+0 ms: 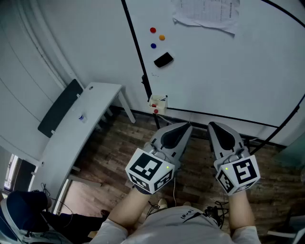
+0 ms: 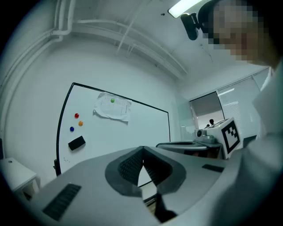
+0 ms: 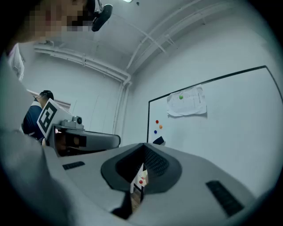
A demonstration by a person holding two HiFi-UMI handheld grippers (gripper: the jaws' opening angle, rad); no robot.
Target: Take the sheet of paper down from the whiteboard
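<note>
A crumpled white sheet of paper (image 1: 208, 14) hangs near the top of the whiteboard (image 1: 228, 71), pinned by a green magnet (image 2: 112, 100). The same paper (image 2: 112, 107) shows in the left gripper view, and the paper (image 3: 187, 102) shows in the right gripper view too. My left gripper (image 1: 186, 126) and right gripper (image 1: 212, 126) are side by side, low in front of the board and well short of the sheet. Both point level at the board. Each has its jaws shut with nothing between them.
Red (image 1: 153, 30), orange (image 1: 162, 37) and blue (image 1: 153, 45) magnets and a black eraser (image 1: 163, 60) sit on the board left of the paper. A small marker holder (image 1: 157, 103) hangs at the board's lower left corner. A white table (image 1: 81, 128) stands to the left.
</note>
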